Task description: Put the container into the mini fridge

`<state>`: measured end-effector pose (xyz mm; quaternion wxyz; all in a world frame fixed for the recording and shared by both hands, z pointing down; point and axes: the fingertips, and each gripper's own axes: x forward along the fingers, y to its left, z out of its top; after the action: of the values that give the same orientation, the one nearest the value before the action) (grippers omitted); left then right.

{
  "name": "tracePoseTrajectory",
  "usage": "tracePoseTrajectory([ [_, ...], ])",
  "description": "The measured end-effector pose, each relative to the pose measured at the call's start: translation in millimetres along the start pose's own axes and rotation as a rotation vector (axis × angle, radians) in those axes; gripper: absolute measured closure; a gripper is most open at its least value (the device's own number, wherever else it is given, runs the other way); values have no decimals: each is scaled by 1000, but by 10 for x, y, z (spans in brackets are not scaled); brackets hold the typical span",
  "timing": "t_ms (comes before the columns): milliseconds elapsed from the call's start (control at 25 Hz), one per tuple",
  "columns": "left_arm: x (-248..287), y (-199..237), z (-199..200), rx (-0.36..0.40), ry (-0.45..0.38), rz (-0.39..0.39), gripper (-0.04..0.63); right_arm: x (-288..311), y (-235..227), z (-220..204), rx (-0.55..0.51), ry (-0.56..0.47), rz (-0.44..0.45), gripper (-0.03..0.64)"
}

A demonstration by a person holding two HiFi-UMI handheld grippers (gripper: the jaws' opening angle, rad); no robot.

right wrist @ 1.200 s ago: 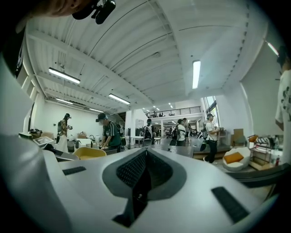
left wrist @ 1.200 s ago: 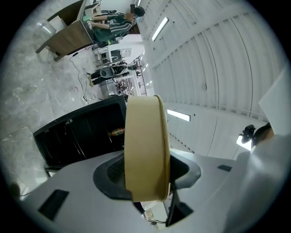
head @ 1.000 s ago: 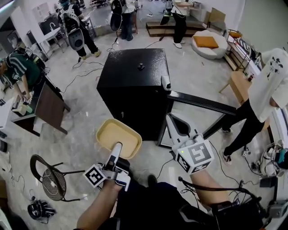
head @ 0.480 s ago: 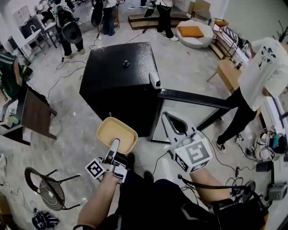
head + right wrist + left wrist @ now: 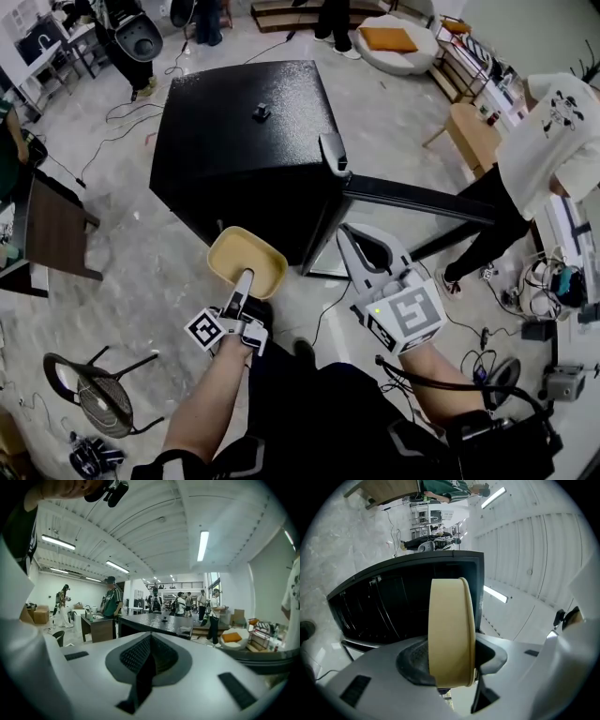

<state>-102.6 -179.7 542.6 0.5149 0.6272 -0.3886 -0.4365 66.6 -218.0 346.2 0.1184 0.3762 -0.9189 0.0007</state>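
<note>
Left gripper (image 5: 246, 277): fingers clamped on the near rim of the container (image 5: 246, 253), which is held open side up just in front of the mini fridge (image 5: 244, 131). Right gripper (image 5: 349, 239): fingers closed together, empty, near the open door (image 5: 412, 199).

Left gripper (image 5: 245, 278): mine, carried out ahead on my bare left forearm (image 5: 208, 405), pointing forward and roughly level; jaws part-way apart and clamped on the rim of the yellow container (image 5: 246, 262), one pad on each side of its wall

Right gripper (image 5: 351, 236): mine, carried out ahead on my right forearm (image 5: 433, 377), pointing forward and tipped slightly down; jaws closed together, nothing between them

Both arms bent at the elbow; grippers side by side, not touching
</note>
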Motion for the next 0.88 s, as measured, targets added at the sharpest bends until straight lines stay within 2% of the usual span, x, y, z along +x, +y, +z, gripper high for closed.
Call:
tracePoseTrajectory([
  [320, 227, 640, 106, -84, 9, 63, 382, 163, -44, -144, 13, 63, -25, 600],
  [480, 378, 895, 210, -68, 27, 91, 382, 222, -130, -184, 26, 70, -47, 601],
  [560, 456, 964, 256, -65, 23, 88, 382, 272, -112, -238, 21, 90, -45, 600],
  [760, 521, 1295, 315, -78, 13, 138, 382, 349, -50, -365, 37, 134, -33, 601],
  [880, 718, 1391, 325, -69, 26, 118, 382, 393, -133, -381, 38, 127, -41, 600],
])
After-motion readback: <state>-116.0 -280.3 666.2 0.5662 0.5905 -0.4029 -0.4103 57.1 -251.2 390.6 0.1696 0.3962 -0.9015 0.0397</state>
